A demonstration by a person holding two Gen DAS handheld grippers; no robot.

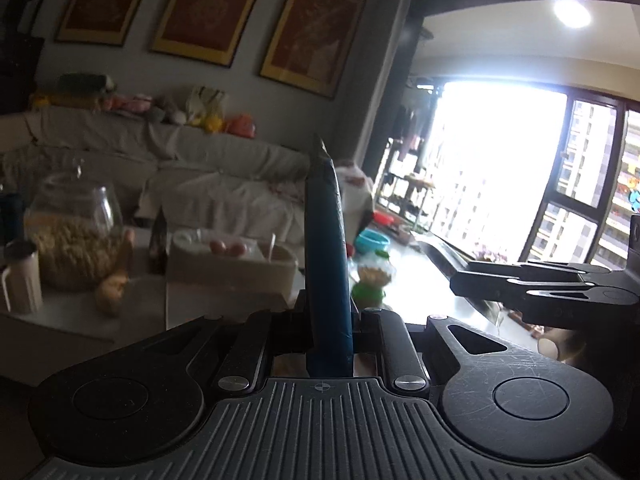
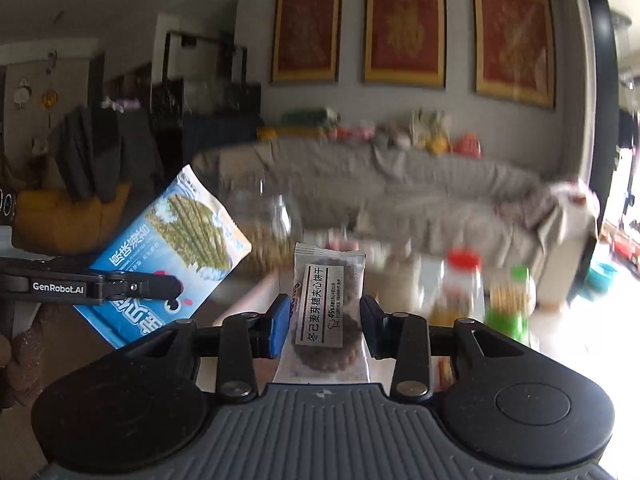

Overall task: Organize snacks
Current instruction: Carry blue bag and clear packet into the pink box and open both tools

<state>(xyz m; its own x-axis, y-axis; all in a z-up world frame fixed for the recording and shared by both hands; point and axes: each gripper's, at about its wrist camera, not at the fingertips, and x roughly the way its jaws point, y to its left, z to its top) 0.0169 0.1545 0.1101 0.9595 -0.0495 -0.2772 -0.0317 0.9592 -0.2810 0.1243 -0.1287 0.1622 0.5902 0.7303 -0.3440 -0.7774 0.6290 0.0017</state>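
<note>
Between the right gripper (image 2: 324,320) pads: a clear-wrapped biscuit packet (image 2: 326,308), clamped upright, held clear above the table (image 2: 256,292). Left gripper (image 1: 330,312) jaws closed on a blue snack bag (image 1: 326,264), seen edge-on. Beyond: jar of snacks (image 1: 72,240), white box (image 1: 232,268), covered sofa (image 2: 440,196), framed pictures (image 2: 404,28).

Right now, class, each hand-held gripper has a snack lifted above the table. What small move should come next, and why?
Probably carry both toward the beige box on the table. The left hand-held gripper is shut on the blue snack bag, and the right hand-held gripper is shut on a wrapped sandwich biscuit. Both are clear of the table, and the box looks the likeliest place to sort them.
</note>
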